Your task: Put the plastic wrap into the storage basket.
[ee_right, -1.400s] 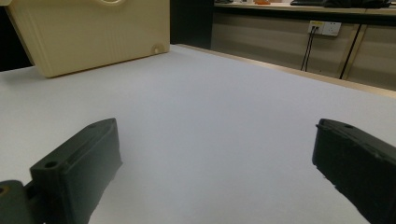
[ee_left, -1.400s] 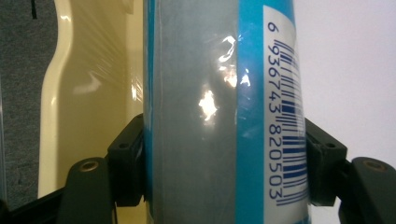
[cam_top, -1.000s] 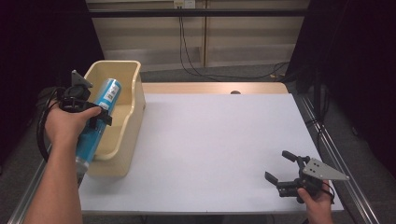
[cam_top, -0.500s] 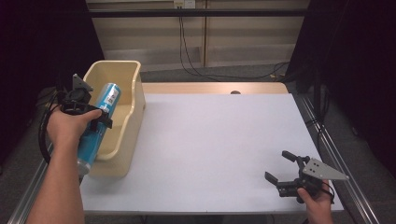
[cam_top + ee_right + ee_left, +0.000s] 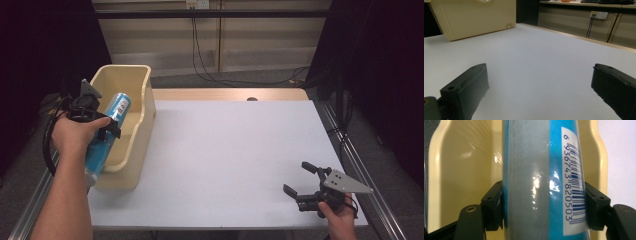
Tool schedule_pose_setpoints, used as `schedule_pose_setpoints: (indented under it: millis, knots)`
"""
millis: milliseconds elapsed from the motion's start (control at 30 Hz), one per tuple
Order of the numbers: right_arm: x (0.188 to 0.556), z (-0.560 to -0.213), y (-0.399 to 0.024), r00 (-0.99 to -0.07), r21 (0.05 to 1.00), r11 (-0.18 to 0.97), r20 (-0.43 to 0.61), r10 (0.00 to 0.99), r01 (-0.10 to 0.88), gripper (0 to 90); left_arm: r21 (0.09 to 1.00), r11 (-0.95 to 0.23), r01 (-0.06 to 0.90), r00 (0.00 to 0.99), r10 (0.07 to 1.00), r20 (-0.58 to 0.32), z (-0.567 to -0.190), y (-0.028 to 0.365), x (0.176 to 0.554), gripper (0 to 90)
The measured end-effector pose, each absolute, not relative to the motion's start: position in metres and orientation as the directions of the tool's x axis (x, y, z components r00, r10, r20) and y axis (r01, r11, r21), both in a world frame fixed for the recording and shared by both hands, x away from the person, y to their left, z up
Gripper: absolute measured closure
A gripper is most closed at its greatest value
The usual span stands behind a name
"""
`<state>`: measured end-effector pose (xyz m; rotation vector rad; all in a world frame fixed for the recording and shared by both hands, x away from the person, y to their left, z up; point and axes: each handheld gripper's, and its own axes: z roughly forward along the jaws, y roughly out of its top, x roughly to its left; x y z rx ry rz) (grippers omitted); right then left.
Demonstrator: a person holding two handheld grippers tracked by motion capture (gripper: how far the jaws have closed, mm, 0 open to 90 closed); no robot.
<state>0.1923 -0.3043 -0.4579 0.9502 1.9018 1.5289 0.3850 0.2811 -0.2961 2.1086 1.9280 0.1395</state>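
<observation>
the left tool [image 5: 107, 131] clamps the blue can [image 5: 107, 132] over the bin [image 5: 142, 117]; lower it inside before releasing. the right tool [image 5: 300, 182] rests wide open, empty.

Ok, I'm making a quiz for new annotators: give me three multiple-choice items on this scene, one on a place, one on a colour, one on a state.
1. Where is the bin?
A. Table's left edge
B. Table's right edge
C. Table's middle

2. What colour is the bottle?
A. Red
B. Blue
C. Green

3. How do the right gripper's fingers stand?
A. Open, nothing between them
B. Shut on the bottle
C. Shut on the bin

Key: 1 A, the high view shows the cream bin at the left. 2 B, the left gripper clamps a blue bottle with a barcode. 3 A, bare table shows between the spread fingers.
</observation>
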Motion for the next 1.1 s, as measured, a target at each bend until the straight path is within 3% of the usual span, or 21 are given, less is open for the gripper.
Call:
schedule_pose_setpoints:
  millis: [167,233,667,1100]
  knots:
    - [0.192,-0.458,-0.305,-0.619,0.973,0.115,0.034,0.784,0.199,1.0,0.281,-0.077,0.957,0.111,0.988,-0.108,-0.292,0.281,0.386,30.3]
    - [0.192,-0.458,-0.304,-0.620,0.973,0.114,0.034,0.784,0.198,1.0,0.363,-0.061,0.930,0.123,0.981,-0.151,-0.275,0.281,0.384,34.7]
    - [0.191,-0.456,-0.304,-0.625,0.975,0.120,0.023,0.780,0.186,1.0,0.412,-0.097,0.906,0.180,0.970,-0.167,-0.269,0.256,0.385,22.3]
    - [0.190,-0.456,-0.304,-0.623,0.975,0.116,0.027,0.782,0.188,1.0,0.437,-0.162,0.885,0.269,0.943,-0.195,-0.266,0.219,0.391,18.1]
